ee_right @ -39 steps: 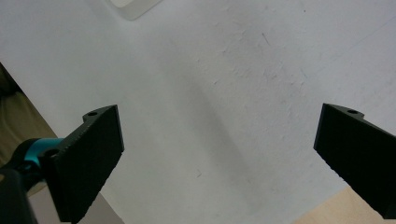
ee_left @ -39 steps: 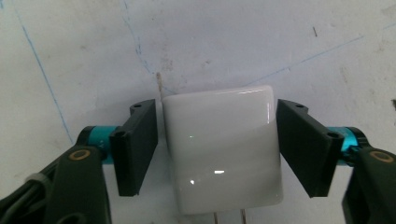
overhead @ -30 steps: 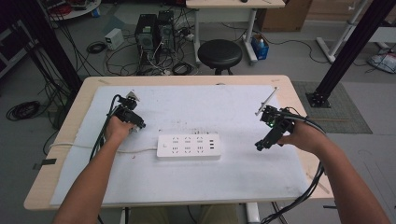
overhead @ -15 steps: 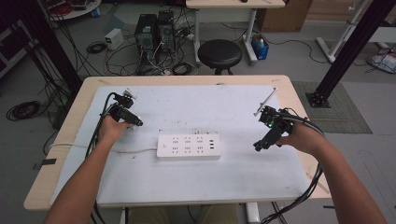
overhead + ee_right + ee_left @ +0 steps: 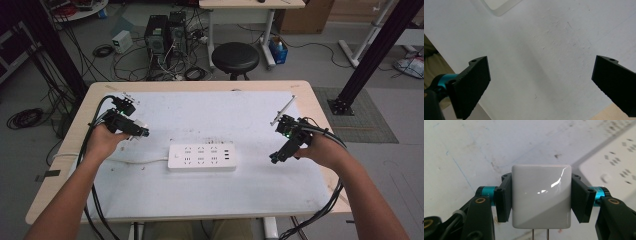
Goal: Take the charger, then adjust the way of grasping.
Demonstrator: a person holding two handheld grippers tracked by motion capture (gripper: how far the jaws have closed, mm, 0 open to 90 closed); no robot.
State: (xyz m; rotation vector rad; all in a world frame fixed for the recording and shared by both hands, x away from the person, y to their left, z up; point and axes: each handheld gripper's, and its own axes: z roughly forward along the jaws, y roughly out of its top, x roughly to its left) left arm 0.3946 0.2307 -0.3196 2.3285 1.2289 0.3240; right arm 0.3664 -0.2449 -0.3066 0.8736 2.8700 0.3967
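In the left gripper view, the left gripper (image 5: pixel 540 197) clamps a glossy white charger plug (image 5: pixel 540 195) by its two sides, held above the desk (image 5: pixel 474 150); its two metal prongs are cut off at the bottom edge. In the high view the plug is too small to make out. The right gripper (image 5: pixel 541 82) hangs with jaws wide apart, grasping nothing. The white power strip (image 5: pixel 201 157) lies mid-desk between both hands, its cord (image 5: pixel 130 161) running left. Scuffed white sheet covers the desk; beyond stand a black stool (image 5: pixel 235 57), computer towers (image 5: pixel 165 32) and tangled floor cables.
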